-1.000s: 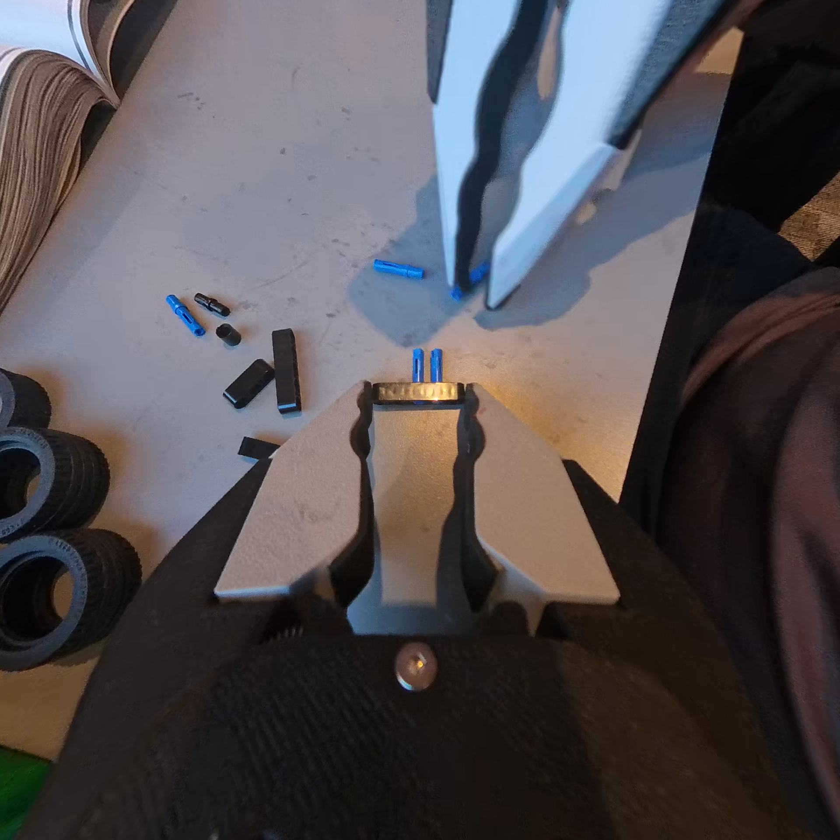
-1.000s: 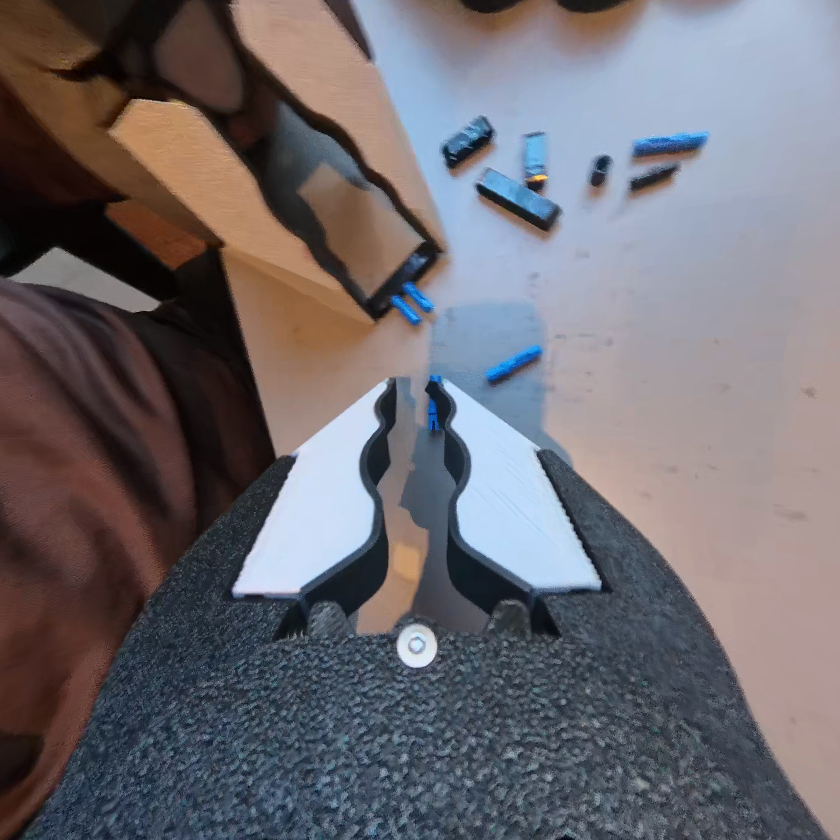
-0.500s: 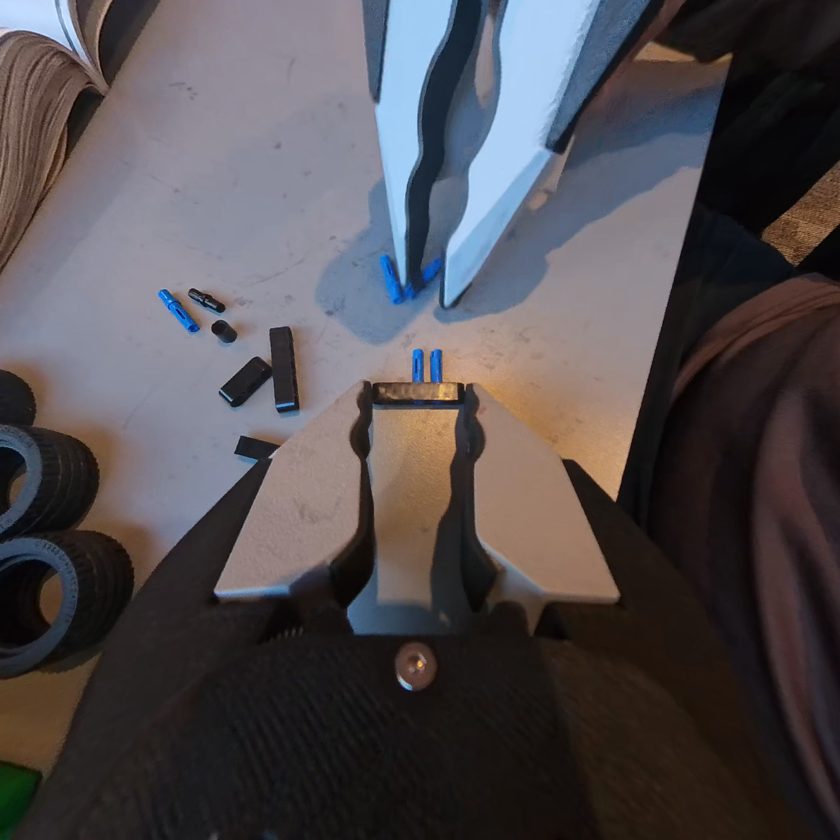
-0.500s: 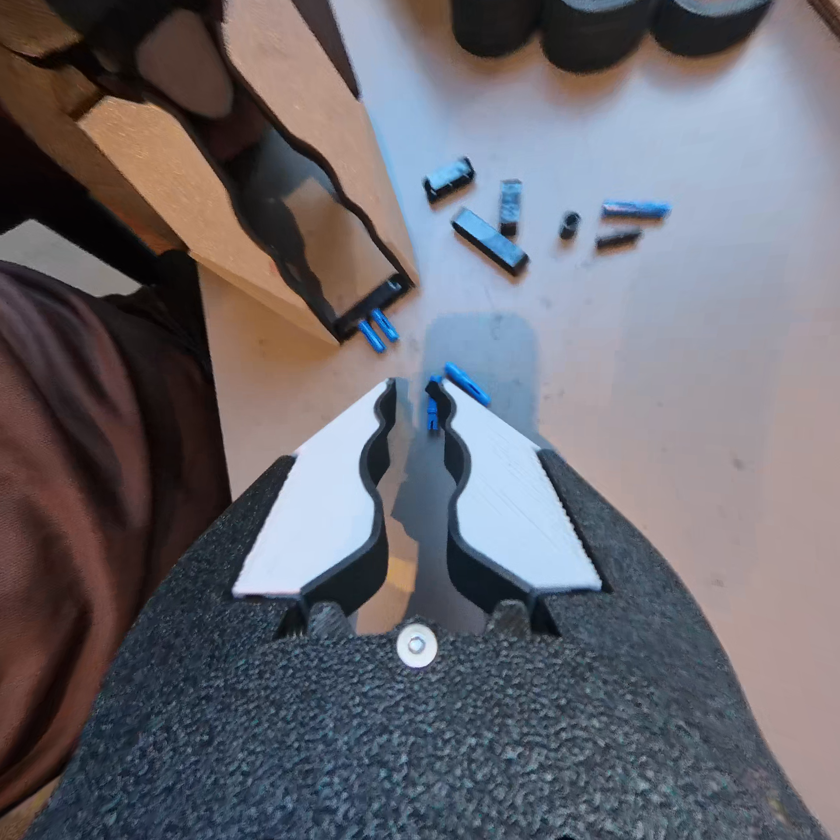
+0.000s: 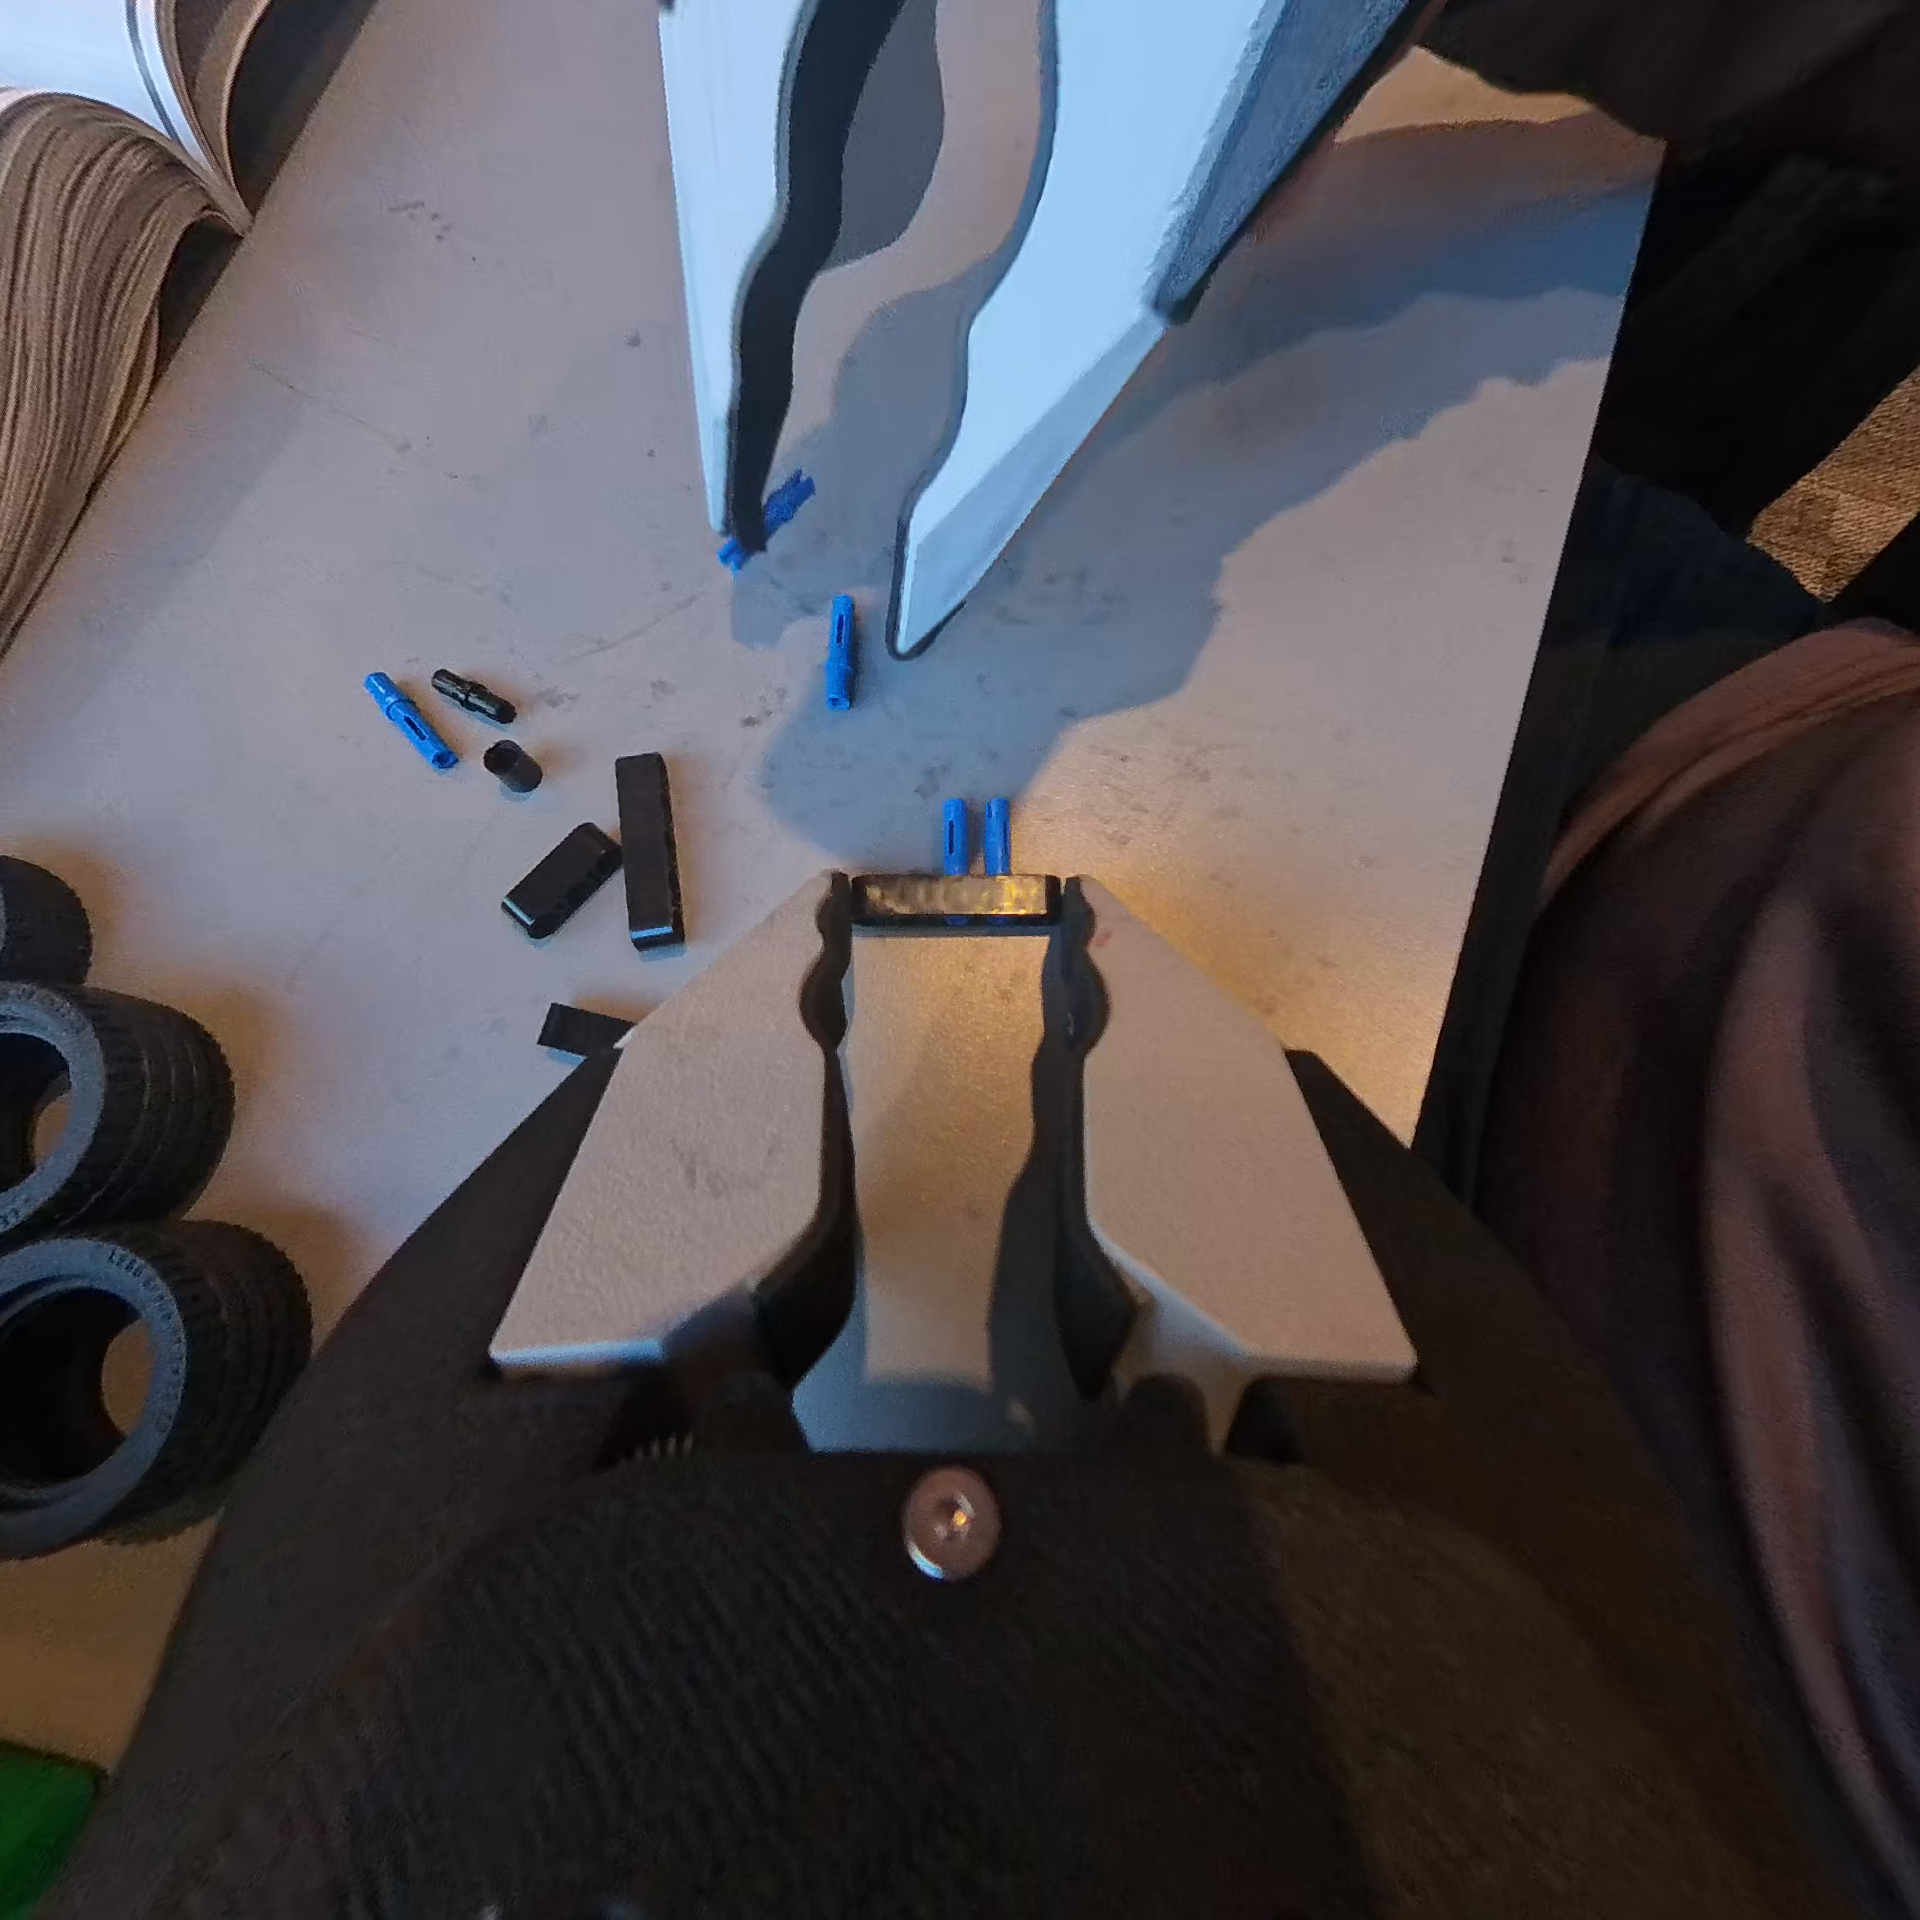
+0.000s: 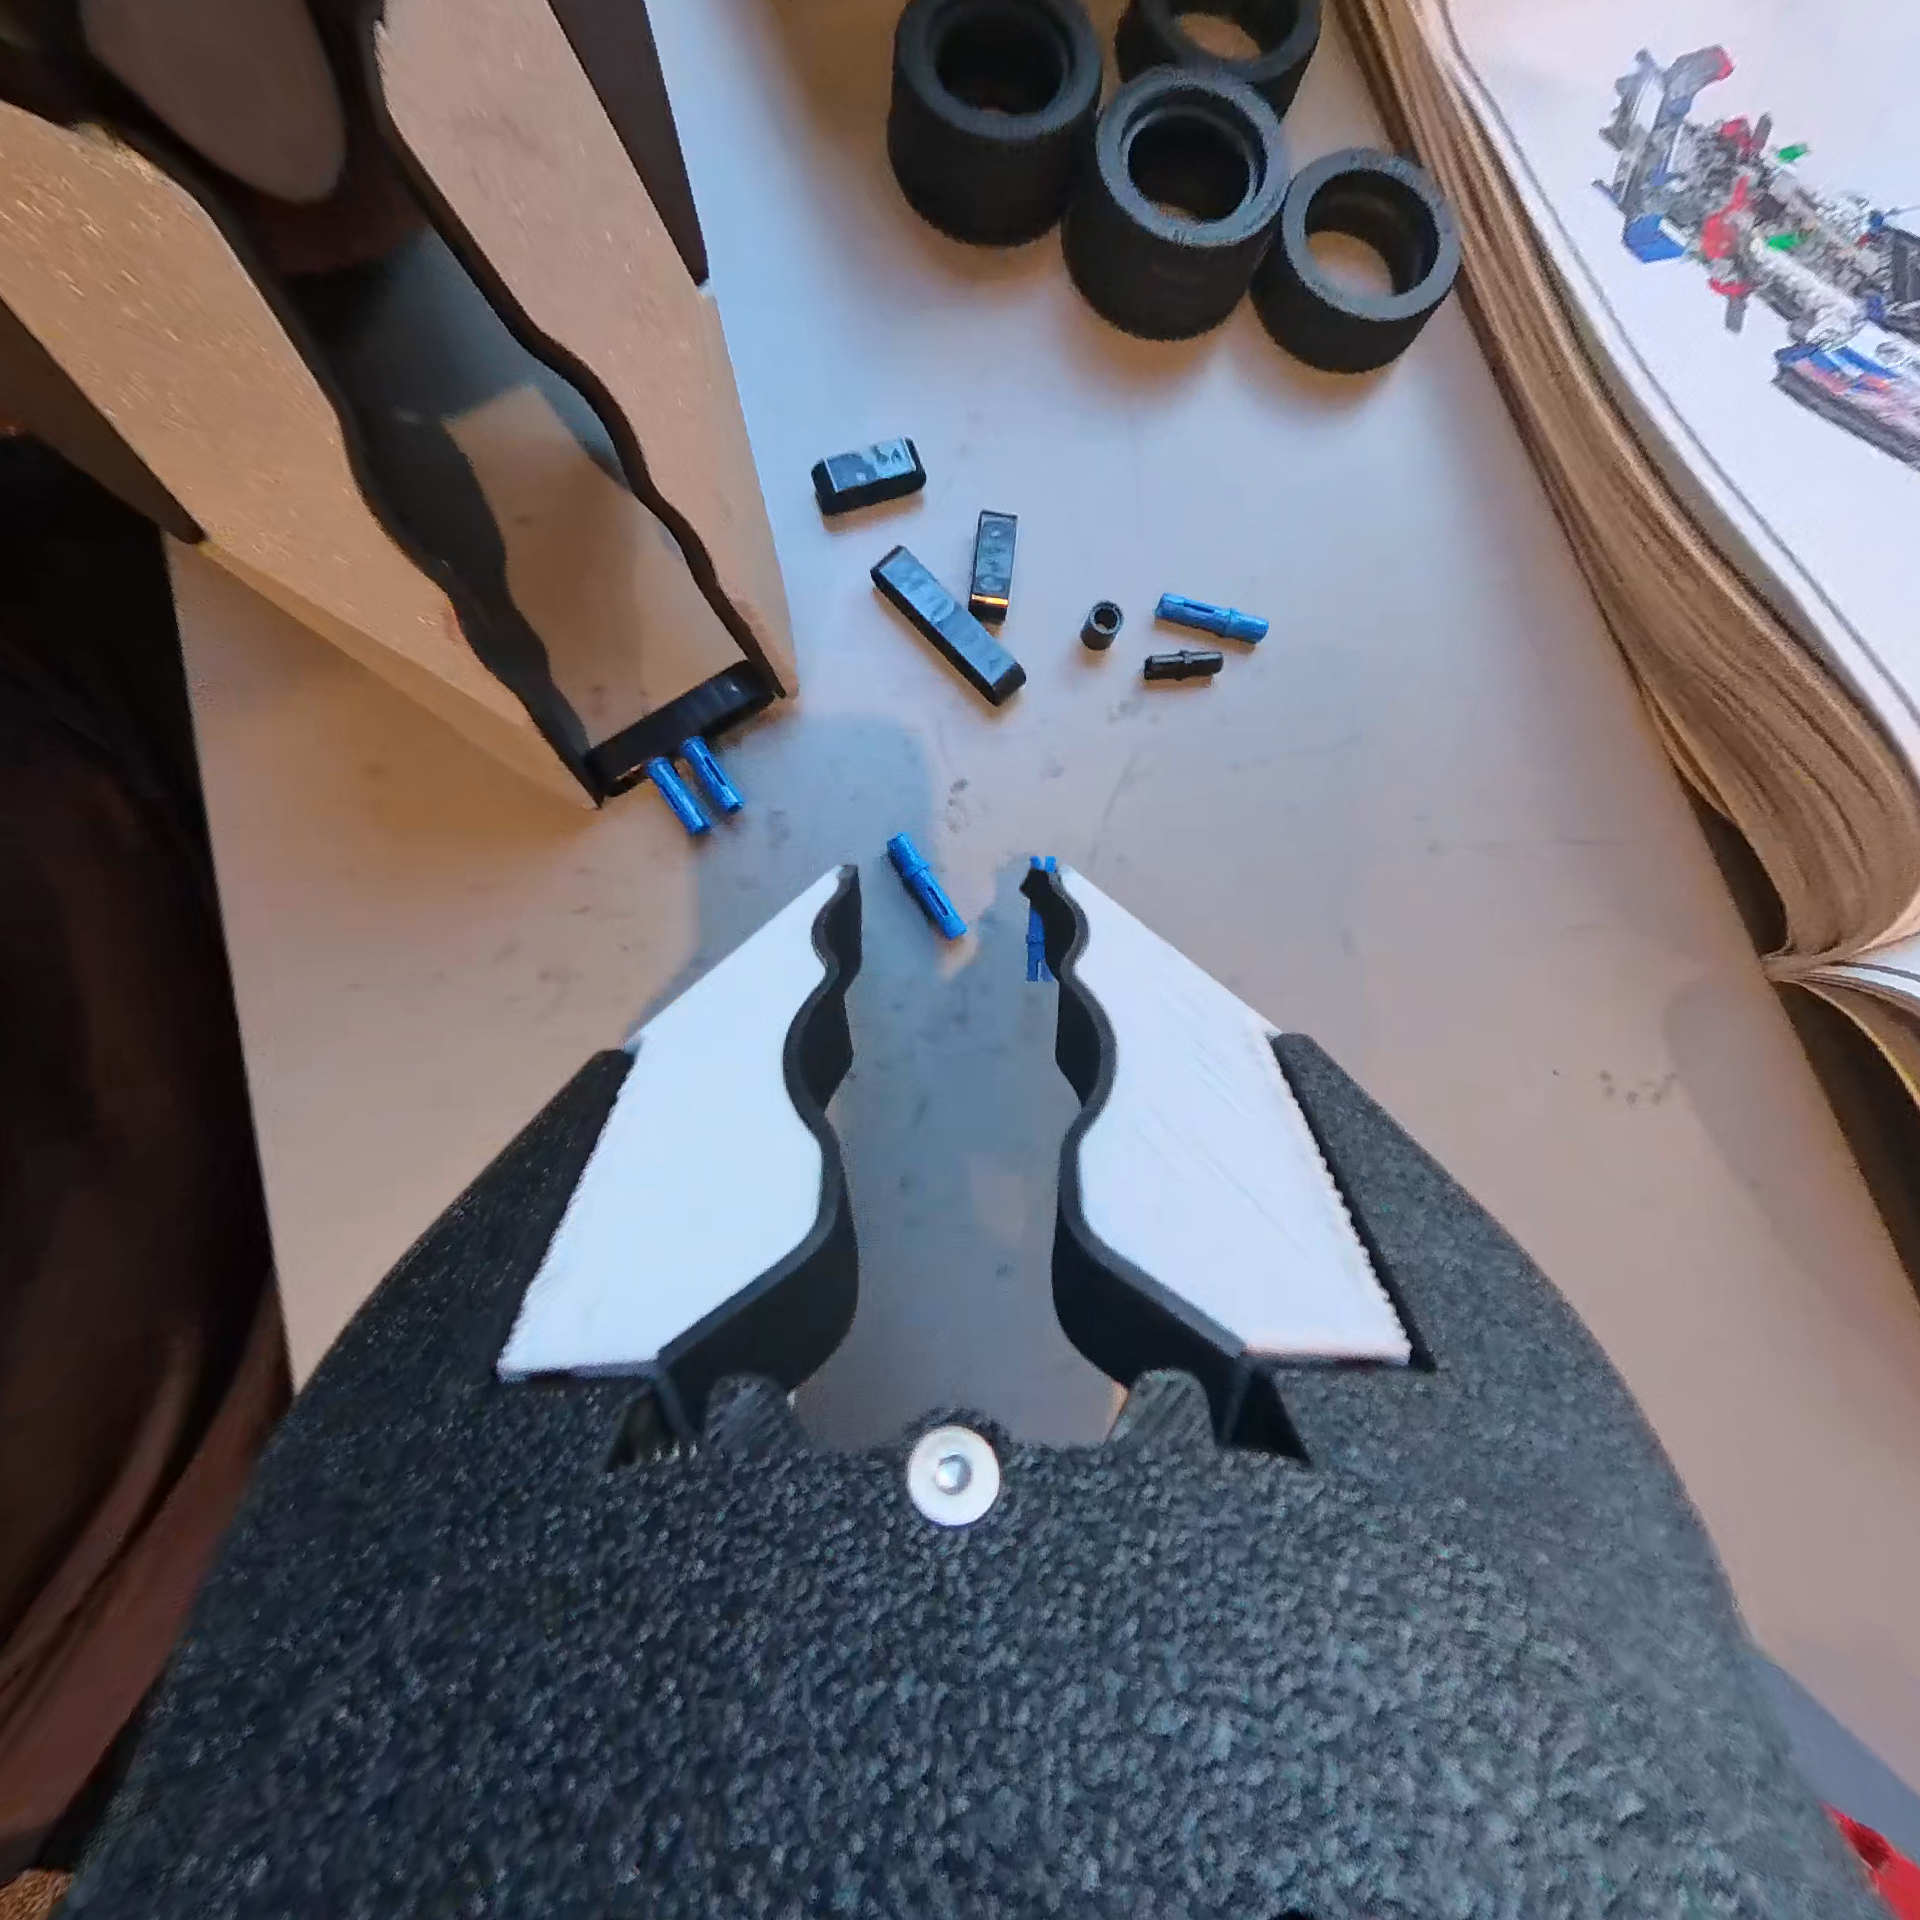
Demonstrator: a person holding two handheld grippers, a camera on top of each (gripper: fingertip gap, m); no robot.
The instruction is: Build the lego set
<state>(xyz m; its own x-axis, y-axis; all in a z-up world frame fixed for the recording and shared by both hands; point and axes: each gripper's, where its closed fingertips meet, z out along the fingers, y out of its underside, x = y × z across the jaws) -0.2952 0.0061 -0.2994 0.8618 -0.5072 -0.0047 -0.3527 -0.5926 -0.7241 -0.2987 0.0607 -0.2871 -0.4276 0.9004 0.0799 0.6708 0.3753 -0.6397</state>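
Note:
My left gripper (image 5: pixel 954 902) is shut on a short black beam (image 5: pixel 954 900) with two blue pins (image 5: pixel 977 836) sticking out forward, held low over the table. It also shows in the right wrist view (image 6: pixel 681 732) at the upper left. My right gripper (image 6: pixel 943 878) is open, tips near the table. One blue pin (image 6: pixel 1036 930) clings to its right finger's inner pad. Another blue pin (image 6: pixel 925 888) lies loose on the table between the fingertips. In the left wrist view the right gripper (image 5: pixel 831 582) points down just beyond the beam.
Loose black beams (image 5: pixel 649 852), a blue pin (image 5: pixel 410 720), a black pin (image 5: pixel 473 694) and a black bush (image 5: pixel 512 766) lie left of centre. Black tyres (image 6: pixel 1174 187) stand beyond. An open instruction booklet (image 6: pixel 1714 312) lies at the table's side. A person's dark clothing (image 5: pixel 1714 1039) is past the table edge. Left tips to right tips: about 6 centimetres. The black bush (image 5: pixel 512 766) lies around 6 centimetres away from my right fingertips. The right camera catches it too, in the right wrist view (image 6: pixel 1098 621).
My right gripper has opened wide; the blue pin it pinched now hangs on one finger pad, and the other pin lies between the fingers. The left gripper has hardly moved.

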